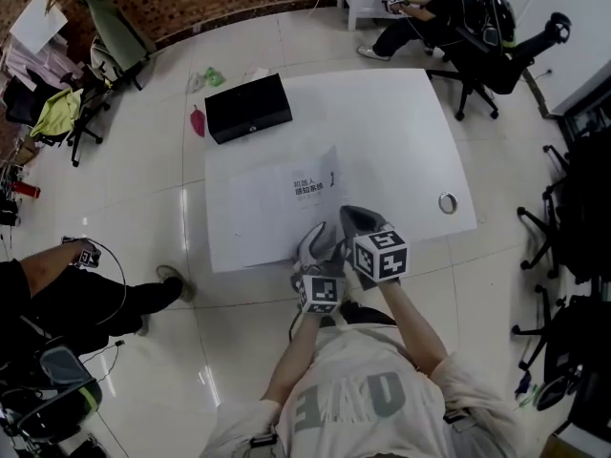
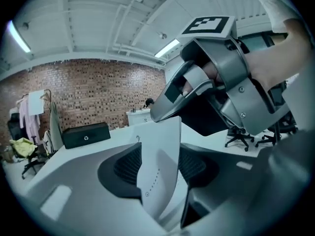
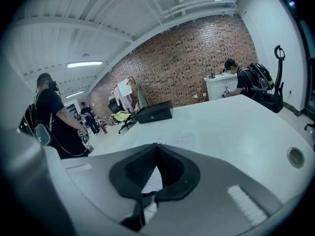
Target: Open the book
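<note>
Sitting at the far-left corner of the white table (image 1: 401, 132), a black box (image 1: 248, 108) has its lid shut, so its inside is hidden; a small pale logo shows on the side that faces the near edge. It is the only container on the tabletop. A small round ring (image 1: 448, 202) lies by the right edge, well apart from everything else.

The book (image 1: 286, 203) is thin and white. It lies flat on the left half of the tabletop and reaches down to the near edge. Its top face is almost bare, with a short block of dark print towards its right side.

Both grippers meet at the book's near-right corner, close beside each other. The left gripper (image 1: 313, 241) has its fingers closed on a white leaf of the book. In the left gripper view that leaf (image 2: 157, 181) stands upright between the dark ribbed pads (image 2: 129, 167), slightly curved, with a faint row of dots along it. The right gripper (image 1: 355, 219) hangs just above and beside it.

In the right gripper view the right gripper's tips are pressed together. White printed paper shows through the gap behind them, and whether a page is nipped there cannot be told.
</note>
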A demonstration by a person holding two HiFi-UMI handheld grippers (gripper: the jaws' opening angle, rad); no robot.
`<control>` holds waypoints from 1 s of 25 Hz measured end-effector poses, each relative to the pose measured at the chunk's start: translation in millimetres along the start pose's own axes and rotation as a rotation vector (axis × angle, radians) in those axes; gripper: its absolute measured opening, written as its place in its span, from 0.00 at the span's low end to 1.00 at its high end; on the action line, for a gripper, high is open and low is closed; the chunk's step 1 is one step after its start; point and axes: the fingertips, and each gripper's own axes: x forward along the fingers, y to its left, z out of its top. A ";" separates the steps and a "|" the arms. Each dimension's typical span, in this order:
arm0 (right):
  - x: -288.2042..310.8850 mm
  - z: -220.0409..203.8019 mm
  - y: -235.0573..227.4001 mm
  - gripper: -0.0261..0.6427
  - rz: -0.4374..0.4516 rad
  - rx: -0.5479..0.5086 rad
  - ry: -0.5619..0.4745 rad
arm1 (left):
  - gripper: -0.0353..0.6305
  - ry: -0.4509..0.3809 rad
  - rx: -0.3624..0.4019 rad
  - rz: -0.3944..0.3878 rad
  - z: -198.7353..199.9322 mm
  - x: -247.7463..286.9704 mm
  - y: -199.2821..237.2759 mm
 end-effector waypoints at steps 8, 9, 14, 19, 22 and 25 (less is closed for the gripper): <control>-2.2 13.0 6.1 0.04 0.020 -0.023 -0.038 | 0.10 -0.058 -0.025 0.046 16.3 -2.2 6.7; -4.5 17.4 6.7 0.05 0.021 -0.026 -0.052 | 0.08 -0.063 -0.040 0.050 16.5 -2.5 8.7; -23.1 30.8 6.6 0.05 0.012 -0.056 -0.119 | 0.08 -0.115 -0.103 0.111 28.7 -14.5 25.0; -7.7 -35.6 -27.2 0.05 -0.078 -0.028 0.035 | 0.08 -0.154 -0.159 0.220 35.1 -38.7 57.8; 2.3 -74.0 -38.5 0.04 -0.116 -0.035 0.135 | 0.08 -0.153 -0.201 0.301 29.5 -61.8 83.9; 8.8 -95.5 -39.2 0.04 -0.119 -0.054 0.193 | 0.10 -0.121 -0.248 0.385 10.4 -86.2 106.2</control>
